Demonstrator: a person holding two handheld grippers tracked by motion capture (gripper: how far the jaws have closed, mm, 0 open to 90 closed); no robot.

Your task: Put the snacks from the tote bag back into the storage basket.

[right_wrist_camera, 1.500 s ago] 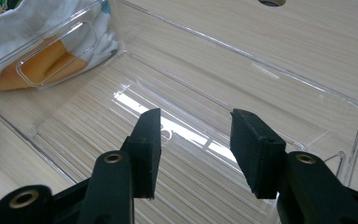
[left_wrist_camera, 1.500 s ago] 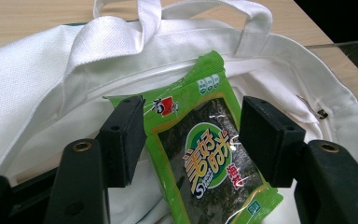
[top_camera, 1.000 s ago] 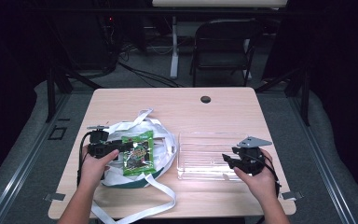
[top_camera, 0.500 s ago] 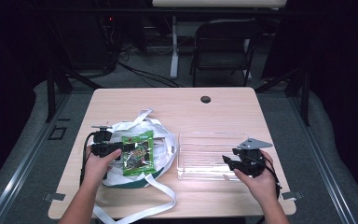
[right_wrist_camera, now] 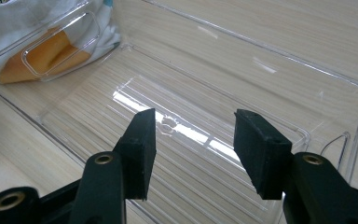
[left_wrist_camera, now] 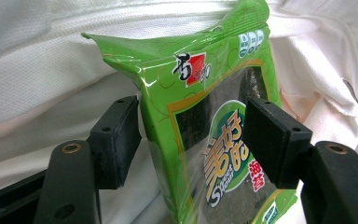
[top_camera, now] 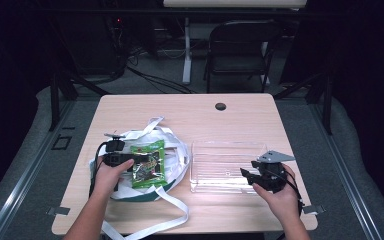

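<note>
Our left gripper straddles the green snack packet, jaws apart; beside it, our right gripper gapes over the clear tray.

Far half of table is bare wood, free to cross; just a small dark grommet near far edge. Near half crowded: white bag w/ loose straps left, clear tray right, narrow gap btwn them.

One snack packet, one tray, perhaps one bag
</note>
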